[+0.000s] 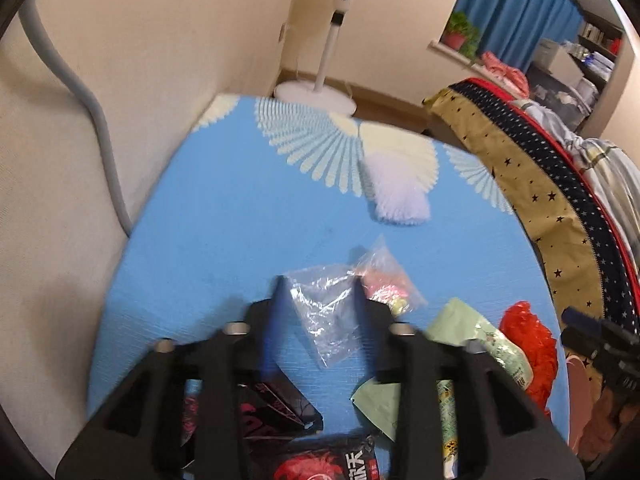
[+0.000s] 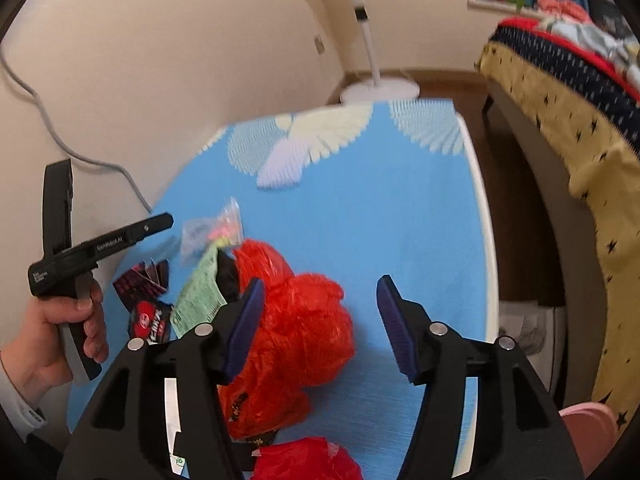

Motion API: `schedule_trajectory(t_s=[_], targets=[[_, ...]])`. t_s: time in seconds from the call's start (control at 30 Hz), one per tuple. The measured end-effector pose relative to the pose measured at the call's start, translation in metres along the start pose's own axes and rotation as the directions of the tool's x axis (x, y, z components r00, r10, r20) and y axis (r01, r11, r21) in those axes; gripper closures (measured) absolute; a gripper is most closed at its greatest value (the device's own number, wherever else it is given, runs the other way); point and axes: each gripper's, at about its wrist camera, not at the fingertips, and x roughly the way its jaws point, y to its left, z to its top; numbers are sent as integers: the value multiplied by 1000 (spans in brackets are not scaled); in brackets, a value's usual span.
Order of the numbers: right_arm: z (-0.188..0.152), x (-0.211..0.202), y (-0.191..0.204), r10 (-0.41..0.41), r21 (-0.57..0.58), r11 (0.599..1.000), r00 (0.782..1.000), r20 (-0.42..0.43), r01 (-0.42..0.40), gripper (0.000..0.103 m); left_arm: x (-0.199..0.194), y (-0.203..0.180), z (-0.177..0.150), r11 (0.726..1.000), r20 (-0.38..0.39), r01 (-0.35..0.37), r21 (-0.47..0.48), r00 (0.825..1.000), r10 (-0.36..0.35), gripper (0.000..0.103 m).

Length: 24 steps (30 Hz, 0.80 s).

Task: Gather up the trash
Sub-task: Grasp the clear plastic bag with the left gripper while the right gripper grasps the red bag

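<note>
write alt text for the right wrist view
The open right gripper hovers over a crumpled red plastic bag on a blue table. Left of it lie snack wrappers, and a hand holds the left gripper above them.

Soft, warm indoor light, even; source not visible. Shadows faint under the left gripper (image 1: 318, 294). Small glints on the clear plastic bag (image 1: 328, 320). Motion blur smeared both views, worst on the tablecloth (image 2: 360, 208) pattern. Strong fisheye bending, dark vignette at corners.
</note>
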Motion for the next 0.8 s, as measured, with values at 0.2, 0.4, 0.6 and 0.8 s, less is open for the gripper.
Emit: schedule_trajectory(t_s=[0.2,0.4,0.6,0.8], targets=[[-5,14,-5,10,27,1000,999,-49,-9,44,18,2,-1,999,-63,-33,-33,998,31,56],[-7,15,-6,36,45,998,997,-62,-33,47,31,-5,-6,1000,-112,-12,-24,994,9,58],[-7,14,0,71,22,997,995,-74,-69,76,27,-10,-4,1000,-102,4,-26,995,-7,98],[-6,1,5,70,-13,997,997,-31,-71,89,5,-22,4,1000,-43,27,1,999,-27,102]])
